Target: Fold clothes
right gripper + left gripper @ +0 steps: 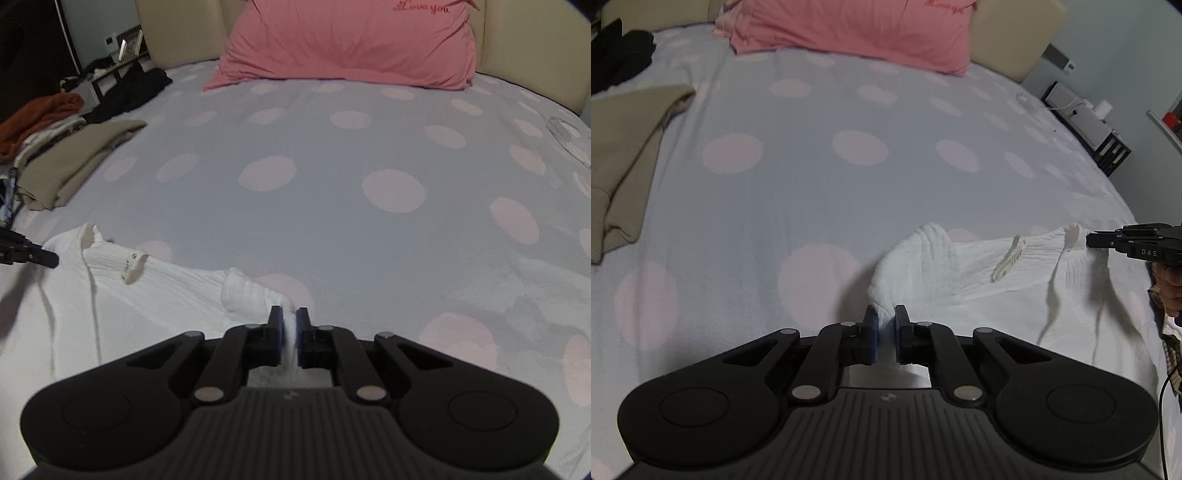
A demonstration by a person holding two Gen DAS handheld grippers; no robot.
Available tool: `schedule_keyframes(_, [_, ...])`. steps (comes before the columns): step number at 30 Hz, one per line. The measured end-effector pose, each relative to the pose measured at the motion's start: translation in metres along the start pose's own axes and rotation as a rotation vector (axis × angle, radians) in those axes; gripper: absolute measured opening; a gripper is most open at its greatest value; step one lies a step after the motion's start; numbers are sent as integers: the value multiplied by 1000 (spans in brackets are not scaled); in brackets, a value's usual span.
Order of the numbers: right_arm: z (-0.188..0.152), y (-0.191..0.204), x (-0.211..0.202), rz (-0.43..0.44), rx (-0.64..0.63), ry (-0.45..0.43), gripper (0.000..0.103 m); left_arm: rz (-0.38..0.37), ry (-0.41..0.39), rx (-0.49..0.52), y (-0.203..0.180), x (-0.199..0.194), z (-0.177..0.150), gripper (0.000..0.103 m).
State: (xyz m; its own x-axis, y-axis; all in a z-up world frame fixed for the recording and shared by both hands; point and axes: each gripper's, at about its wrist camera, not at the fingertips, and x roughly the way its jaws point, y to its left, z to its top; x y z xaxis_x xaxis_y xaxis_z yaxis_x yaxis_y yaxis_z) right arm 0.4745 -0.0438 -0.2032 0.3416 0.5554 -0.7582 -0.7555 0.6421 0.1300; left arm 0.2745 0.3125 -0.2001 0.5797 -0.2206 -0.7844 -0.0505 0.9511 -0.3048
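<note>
A white ribbed top (960, 273) lies spread on the dotted bedsheet (820, 192), its neck label (1008, 260) facing up. My left gripper (885, 318) is shut on a bunched corner of the top. In the left wrist view my right gripper (1089, 240) reaches in from the right edge, at the top's other corner. In the right wrist view the right gripper (290, 320) is shut on a fold of the white top (166, 295). The label (133, 266) lies to its left. The left gripper (54, 259) shows at the left edge, against the cloth.
A pink pillow (351, 44) leans on the cream headboard (532, 48). Folded beige clothes (74, 158) lie at the bed's left side, beside orange (40, 114) and black (133, 92) garments. A bedside unit (1089, 122) stands off the right edge. A person (1171, 295) is at the right.
</note>
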Motion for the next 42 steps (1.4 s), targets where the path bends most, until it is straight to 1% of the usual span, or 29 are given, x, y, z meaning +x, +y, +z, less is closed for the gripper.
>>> schedule_keyframes(9, [-12, 1, -67, 59, 16, -85, 7, -68, -77, -42, -23, -51, -26, 6])
schedule_keyframes(12, [-25, 4, -94, 81, 33, -120, 7, -91, -102, -58, -31, -68, -35, 6])
schedule_keyframes(15, [-39, 8, -121, 101, 45, -151, 7, -94, -122, -23, -49, -85, -53, 6])
schedule_keyframes(18, [-57, 16, -146, 105, 33, -159, 7, -114, -143, -19, -60, -105, -68, 6])
schedule_keyframes(22, [-82, 23, -182, 114, 48, -190, 7, -126, -164, -46, -68, -130, -90, 6])
schedule_keyframes(25, [-102, 31, -207, 126, 58, -209, 7, -124, -147, -51, -78, -144, -109, 6])
schedule_keyframes(29, [-130, 43, -236, 157, 63, -216, 7, -105, -95, -37, -94, -159, -139, 6])
schedule_keyframes(32, [-153, 54, -252, 179, 59, -205, 7, -90, -58, -38, -102, -168, -160, 6])
schedule_keyframes(36, [-185, 64, -269, 192, 60, -181, 7, -82, -17, -14, -114, -177, -189, 6])
schedule_keyframes(40, [-217, 67, -283, 210, 93, -175, 7, -114, 67, 12, -129, -177, -217, 6])
schedule_keyframes(41, [-225, 67, -286, 214, 111, -173, 7, -117, 93, 21, -133, -174, -223, 6])
schedule_keyframes(42, [-233, 66, -287, 216, 134, -169, 7, -99, 110, 33, -136, -171, -231, 6])
